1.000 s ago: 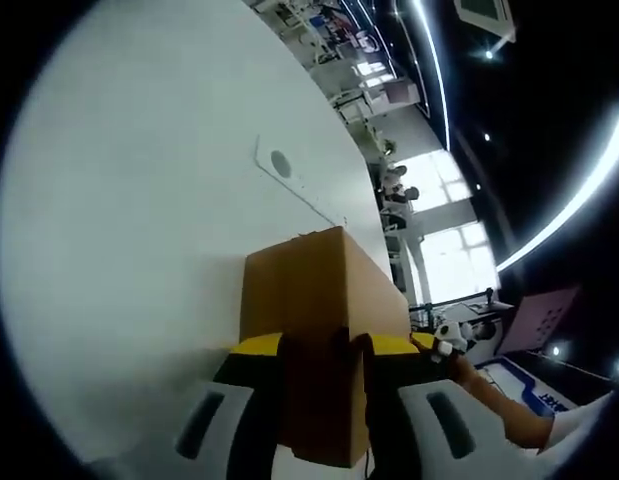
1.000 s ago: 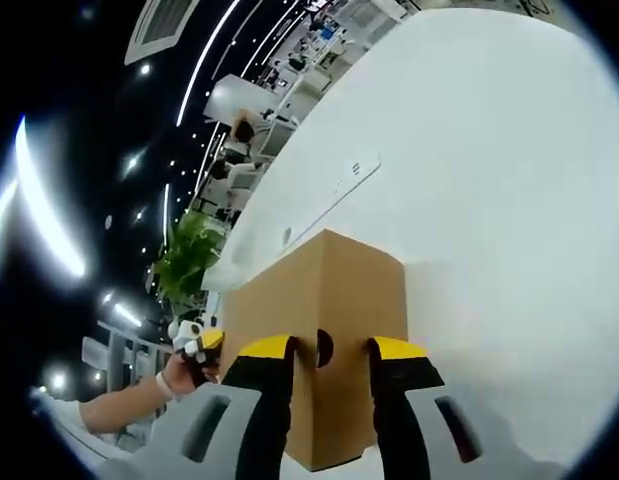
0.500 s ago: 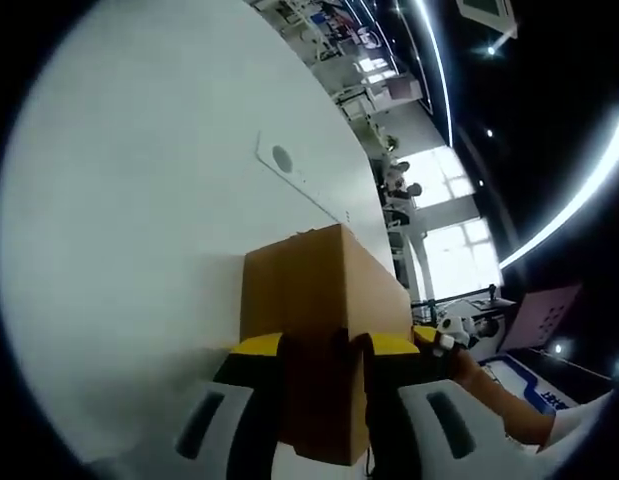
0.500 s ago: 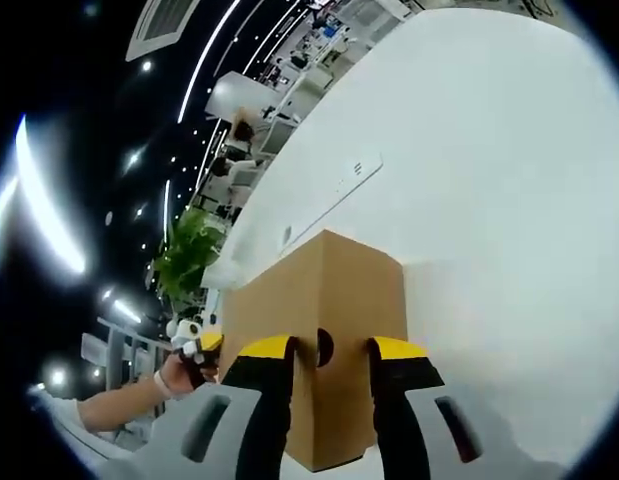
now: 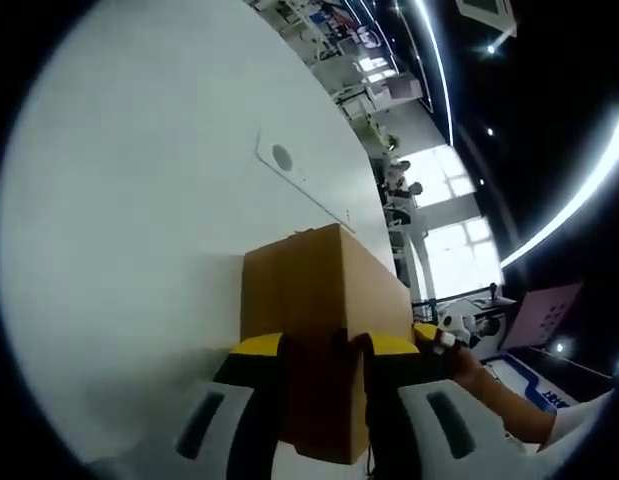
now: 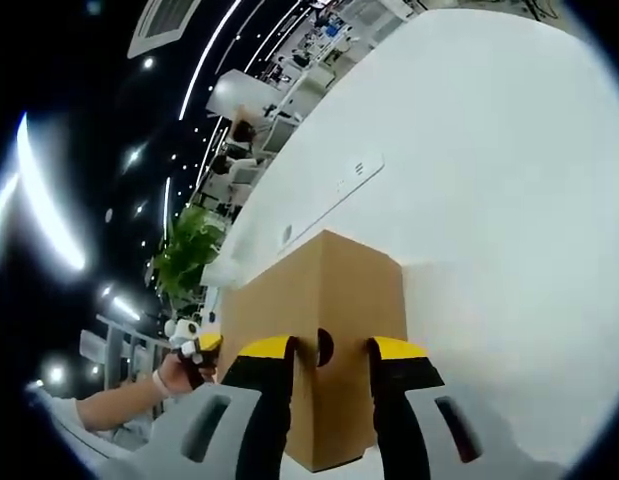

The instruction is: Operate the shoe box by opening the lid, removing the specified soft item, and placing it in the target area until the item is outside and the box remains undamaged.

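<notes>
White counter (image 5: 139, 200) is the biggest thing in both views, with a flat rectangular plate with a round hole (image 5: 281, 160) set into it out past the box; same plate shows as a thin strip in the right gripper view (image 6: 354, 172).

Cardboard shoe box (image 5: 309, 300) sits on the counter, lid closed, between the two tools and closer to the counter's near edge than to the plate. In the right gripper view the box (image 6: 329, 300) shows one corner edge toward the camera and a round finger hole in its end, right between the jaws. The soft item isn't visible from outside.

Left tool (image 5: 323, 345): yellow-tipped jaws straddle the near end of the box, inner faces against the cardboard on both sides, so it's pinching the box end.

Right tool (image 6: 321, 350): same at the opposite end, both yellow tips flush against the box wall either side of the finger hole, pinching it.

Each view catches the other hand off past the box: a hand (image 5: 469, 365) at the far side in the left gripper view, and a hand (image 6: 174, 380) in the right gripper view.

Green plant (image 6: 184, 262) stands beyond the counter's far edge.
</notes>
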### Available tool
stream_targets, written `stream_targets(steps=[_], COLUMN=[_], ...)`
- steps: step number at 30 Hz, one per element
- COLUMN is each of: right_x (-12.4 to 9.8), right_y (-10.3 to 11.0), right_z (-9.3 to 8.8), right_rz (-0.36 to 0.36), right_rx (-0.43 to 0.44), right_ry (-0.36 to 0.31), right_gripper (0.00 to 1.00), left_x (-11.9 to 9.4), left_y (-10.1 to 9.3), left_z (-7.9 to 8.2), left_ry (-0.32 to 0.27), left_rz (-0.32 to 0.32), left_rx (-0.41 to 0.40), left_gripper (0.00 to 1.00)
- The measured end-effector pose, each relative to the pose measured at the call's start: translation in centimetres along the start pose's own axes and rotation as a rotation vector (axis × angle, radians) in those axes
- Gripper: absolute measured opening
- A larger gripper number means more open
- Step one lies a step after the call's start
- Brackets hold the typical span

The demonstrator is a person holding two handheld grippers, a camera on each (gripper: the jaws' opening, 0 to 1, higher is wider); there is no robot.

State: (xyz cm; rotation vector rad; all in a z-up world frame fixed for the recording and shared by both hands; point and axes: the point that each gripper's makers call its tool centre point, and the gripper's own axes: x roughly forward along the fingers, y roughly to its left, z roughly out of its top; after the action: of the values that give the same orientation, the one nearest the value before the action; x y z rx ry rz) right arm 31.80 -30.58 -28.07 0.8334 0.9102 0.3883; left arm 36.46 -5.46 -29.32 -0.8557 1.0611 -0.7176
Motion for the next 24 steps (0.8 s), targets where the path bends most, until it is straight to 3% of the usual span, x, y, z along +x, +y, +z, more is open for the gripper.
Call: stream_targets(steps=[24], right_x=[-0.09], right_y=[-0.15], right_z=[0.10], right_rz=[0.005], right_rx=[-0.004], right_ry=[-0.025], right_gripper=[0.29], left_x=[0.02], left_y=[-0.11], left_z=[-0.32], left_ry=[0.003], left_rz=[0.008], left_rx=[-0.008], left_gripper=[0.30])
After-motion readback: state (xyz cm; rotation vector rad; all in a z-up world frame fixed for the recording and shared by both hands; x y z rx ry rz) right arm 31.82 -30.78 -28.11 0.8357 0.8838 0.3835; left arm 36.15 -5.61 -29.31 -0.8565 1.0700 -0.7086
